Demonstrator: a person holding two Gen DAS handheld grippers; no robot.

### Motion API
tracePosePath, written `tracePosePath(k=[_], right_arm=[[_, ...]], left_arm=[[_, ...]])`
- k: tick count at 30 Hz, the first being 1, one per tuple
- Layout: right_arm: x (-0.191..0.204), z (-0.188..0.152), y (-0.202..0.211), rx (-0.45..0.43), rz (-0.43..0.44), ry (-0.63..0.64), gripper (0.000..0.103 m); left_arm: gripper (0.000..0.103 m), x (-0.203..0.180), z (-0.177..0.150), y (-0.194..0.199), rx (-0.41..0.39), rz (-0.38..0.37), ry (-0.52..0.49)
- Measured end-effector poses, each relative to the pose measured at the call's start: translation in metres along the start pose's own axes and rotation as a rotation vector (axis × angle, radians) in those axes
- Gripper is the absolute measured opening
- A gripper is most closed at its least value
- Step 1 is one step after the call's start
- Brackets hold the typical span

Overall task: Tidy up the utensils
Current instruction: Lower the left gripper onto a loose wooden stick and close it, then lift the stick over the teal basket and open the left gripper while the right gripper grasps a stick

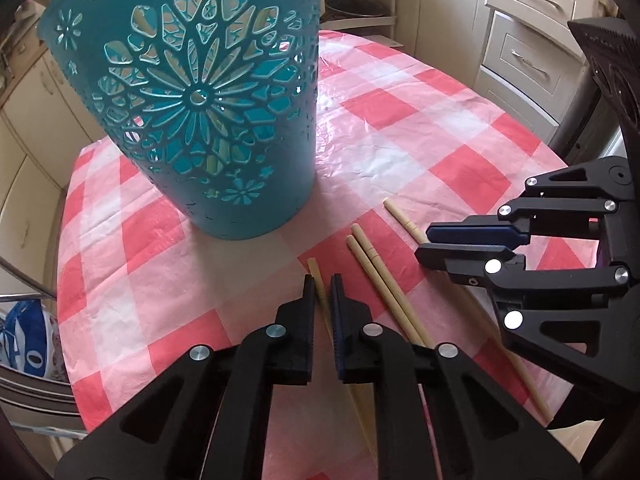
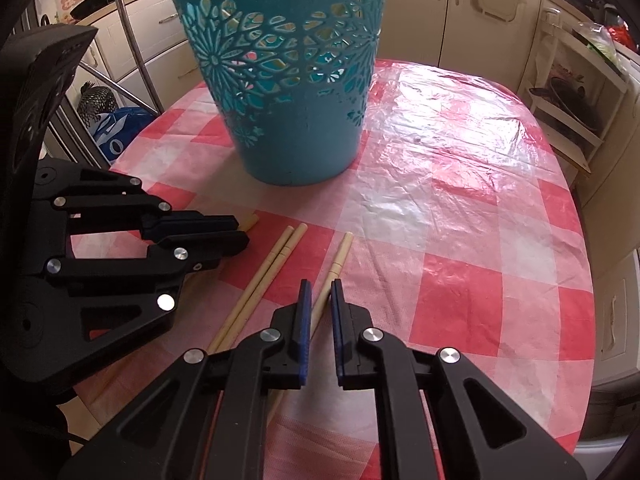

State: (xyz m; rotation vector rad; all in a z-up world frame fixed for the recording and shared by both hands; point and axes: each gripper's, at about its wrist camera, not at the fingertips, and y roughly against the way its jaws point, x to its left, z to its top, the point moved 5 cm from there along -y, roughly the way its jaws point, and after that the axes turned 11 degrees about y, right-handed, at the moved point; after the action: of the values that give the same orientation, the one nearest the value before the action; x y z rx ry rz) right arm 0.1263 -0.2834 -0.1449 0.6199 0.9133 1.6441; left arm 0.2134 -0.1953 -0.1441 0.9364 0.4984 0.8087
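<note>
A teal cut-out basket [image 1: 208, 112] is standing upright on a table covered with a red-and-white checked cloth [image 1: 420, 152]. Four wooden chopsticks are lying on the cloth in front of it. The left gripper [image 1: 323, 280] is sitting low over the cloth with its jaws narrowed around the leftmost chopstick [image 1: 318, 284]; whether the pads are actually pressing on it cannot be told. From the right wrist view, that gripper [image 2: 238, 230] is showing nearly closed, with the chopstick's tip [image 2: 251, 221] sticking out past it. A pair of chopsticks [image 1: 376, 276] is lying side by side, touching, between the two grippers. The right gripper [image 2: 321, 290] is straddling the rightmost chopstick [image 2: 340, 256], jaws narrow, with small gaps visible on either side of the stick. In the left wrist view, the right gripper [image 1: 422, 246] is appearing almost closed over that chopstick [image 1: 400, 216]. Cream cabinets [image 1: 528, 20] are standing beyond the table.
</note>
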Motion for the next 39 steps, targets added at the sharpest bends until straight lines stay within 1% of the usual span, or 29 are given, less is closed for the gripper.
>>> tracePosePath(k=[2, 4, 5, 7, 8, 15, 18, 20, 21, 24, 26, 27, 28, 30, 33, 34, 35, 36, 37, 38, 39], right_arm=[[0.002, 0.000, 0.000, -0.001, -0.009, 0.009, 0.011], [0.004, 0.000, -0.001, -0.002, -0.020, 0.027, 0.011], [0.004, 0.000, -0.001, -0.002, -0.016, 0.027, 0.011], [0.004, 0.001, -0.002, -0.004, -0.010, 0.021, 0.010], [0.004, 0.000, -0.002, -0.005, -0.010, 0.020, 0.010], [0.003, 0.000, -0.001, -0.007, -0.012, 0.022, 0.010], [0.003, -0.001, -0.001, -0.007, -0.018, 0.025, 0.010], [0.004, 0.000, -0.001, -0.007, -0.024, 0.029, 0.010], [0.005, 0.000, -0.001, -0.007, -0.028, 0.033, 0.010], [0.007, 0.001, -0.001, -0.005, -0.033, 0.038, 0.010], [0.008, 0.002, -0.001, -0.004, -0.033, 0.037, 0.010], [0.008, 0.002, -0.002, -0.004, -0.032, 0.035, 0.010], [0.008, 0.002, -0.001, -0.005, -0.033, 0.035, 0.010], [0.009, 0.003, -0.001, -0.006, -0.036, 0.041, 0.010], [0.011, 0.002, -0.001, -0.007, -0.036, 0.044, 0.010], [0.011, 0.002, -0.001, -0.008, -0.035, 0.043, 0.010], [0.011, 0.002, -0.001, -0.009, -0.035, 0.043, 0.010], [0.011, 0.002, 0.000, -0.010, -0.034, 0.043, 0.010], [0.012, 0.002, 0.000, -0.010, -0.033, 0.043, 0.010], [0.012, 0.002, 0.000, -0.011, -0.032, 0.043, 0.010], [0.011, 0.002, -0.002, -0.012, -0.032, 0.043, 0.010]], left_arm=[[0.011, 0.001, 0.000, 0.000, -0.001, 0.006, 0.012], [0.011, 0.001, 0.001, 0.000, -0.006, 0.007, 0.010], [0.011, 0.000, 0.001, 0.000, -0.008, 0.008, 0.008], [0.006, 0.000, 0.000, 0.001, -0.012, 0.006, 0.005], [0.005, 0.000, 0.000, 0.001, -0.015, 0.010, 0.003], [0.004, 0.003, 0.002, 0.005, -0.033, 0.022, 0.001], [0.004, 0.005, 0.004, 0.016, -0.060, -0.002, -0.004], [0.004, 0.006, 0.007, 0.027, -0.087, -0.034, -0.007], [0.004, 0.006, 0.008, 0.035, -0.107, -0.065, -0.007], [0.004, 0.012, 0.019, 0.069, -0.188, -0.189, 0.007], [0.004, 0.017, 0.031, 0.102, -0.271, -0.282, 0.033], [0.004, 0.020, 0.036, 0.112, -0.297, -0.306, 0.048], [0.004, 0.025, 0.045, 0.127, -0.343, -0.337, 0.076], [0.004, 0.034, 0.059, 0.146, -0.413, -0.370, 0.119], [0.004, 0.042, 0.085, 0.172, -0.539, -0.355, 0.164], [0.004, 0.045, 0.096, 0.179, -0.595, -0.336, 0.183], [0.004, 0.048, 0.103, 0.184, -0.632, -0.319, 0.198], [0.004, 0.052, 0.111, 0.189, -0.678, -0.301, 0.221], [0.004, 0.056, 0.120, 0.193, -0.737, -0.297, 0.259], [0.004, 0.062, 0.128, 0.196, -0.780, -0.301, 0.295], [0.004, 0.067, 0.134, 0.200, -0.823, -0.286, 0.329]])
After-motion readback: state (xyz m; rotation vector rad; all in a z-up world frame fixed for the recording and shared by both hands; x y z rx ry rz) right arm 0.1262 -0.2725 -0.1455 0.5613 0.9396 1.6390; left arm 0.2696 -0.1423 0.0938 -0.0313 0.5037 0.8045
